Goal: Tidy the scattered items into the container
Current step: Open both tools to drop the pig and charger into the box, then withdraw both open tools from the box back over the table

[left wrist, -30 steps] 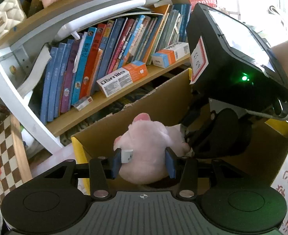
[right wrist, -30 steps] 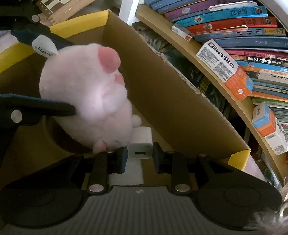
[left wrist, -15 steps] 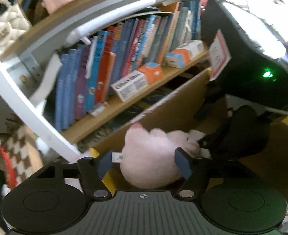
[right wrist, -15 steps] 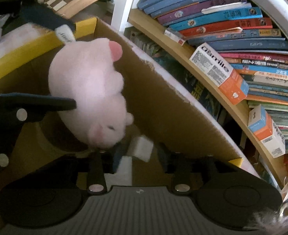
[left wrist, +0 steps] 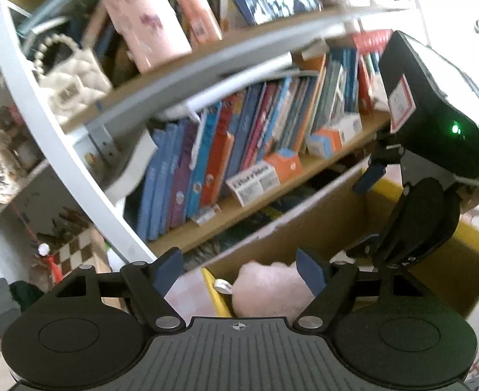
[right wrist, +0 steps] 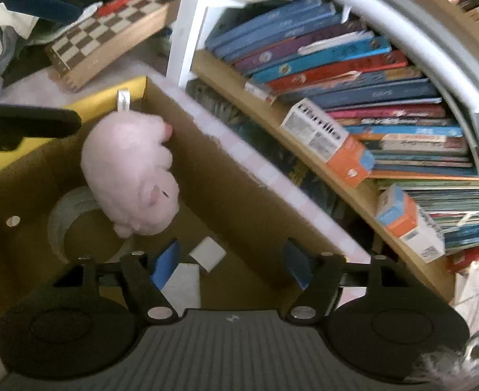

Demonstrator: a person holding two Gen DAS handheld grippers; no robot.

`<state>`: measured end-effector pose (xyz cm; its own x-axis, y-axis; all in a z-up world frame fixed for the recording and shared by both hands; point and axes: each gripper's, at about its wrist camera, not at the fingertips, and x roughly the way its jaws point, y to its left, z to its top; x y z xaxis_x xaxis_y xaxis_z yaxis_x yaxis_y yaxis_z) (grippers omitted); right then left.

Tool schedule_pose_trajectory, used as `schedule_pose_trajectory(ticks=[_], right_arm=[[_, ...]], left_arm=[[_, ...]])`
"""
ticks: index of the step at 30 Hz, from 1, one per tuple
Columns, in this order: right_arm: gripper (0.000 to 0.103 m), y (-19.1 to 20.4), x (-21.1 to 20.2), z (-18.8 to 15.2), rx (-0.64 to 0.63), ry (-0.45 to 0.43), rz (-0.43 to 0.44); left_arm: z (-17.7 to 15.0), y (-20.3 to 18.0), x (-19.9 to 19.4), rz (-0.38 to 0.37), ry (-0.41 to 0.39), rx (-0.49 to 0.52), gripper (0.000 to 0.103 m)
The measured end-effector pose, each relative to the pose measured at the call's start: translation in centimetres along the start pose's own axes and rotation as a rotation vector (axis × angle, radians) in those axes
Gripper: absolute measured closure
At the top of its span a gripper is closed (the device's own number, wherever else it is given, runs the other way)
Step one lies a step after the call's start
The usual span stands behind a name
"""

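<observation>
With the plush [right wrist: 132,179] and charger [right wrist: 206,254] lying inside the box [right wrist: 239,179], both grippers, left [left wrist: 239,272] and right [right wrist: 229,260], gape wide and hold nothing; lifting straight up should clear the walls without snagging the plush.
</observation>
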<state>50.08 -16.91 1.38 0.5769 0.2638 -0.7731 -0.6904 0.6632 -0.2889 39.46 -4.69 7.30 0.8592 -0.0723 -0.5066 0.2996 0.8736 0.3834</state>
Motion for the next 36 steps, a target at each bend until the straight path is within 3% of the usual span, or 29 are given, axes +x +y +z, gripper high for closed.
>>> schedule_pose_trajectory(ticks=[15,30,36], right_arm=[[0.025,2.2,-10.4,-2.3,0.038,-0.12,-0.079],[0.024,6.9,-16.5,-7.1,0.167,-0.093,-0.128],[0.022,9.4,-19.0,-9.8,0.226,-0.09,-0.137]], left_arm=[[-1.1,-0.7,-9.4,-0.001,-0.143,-0.033,0.022],[-6.4,0.0,-16.7,-0.006,-0.146,-0.066,0.022],[-9.6,0.3,-19.6,0.003,-0.109,-0.096,0.022]])
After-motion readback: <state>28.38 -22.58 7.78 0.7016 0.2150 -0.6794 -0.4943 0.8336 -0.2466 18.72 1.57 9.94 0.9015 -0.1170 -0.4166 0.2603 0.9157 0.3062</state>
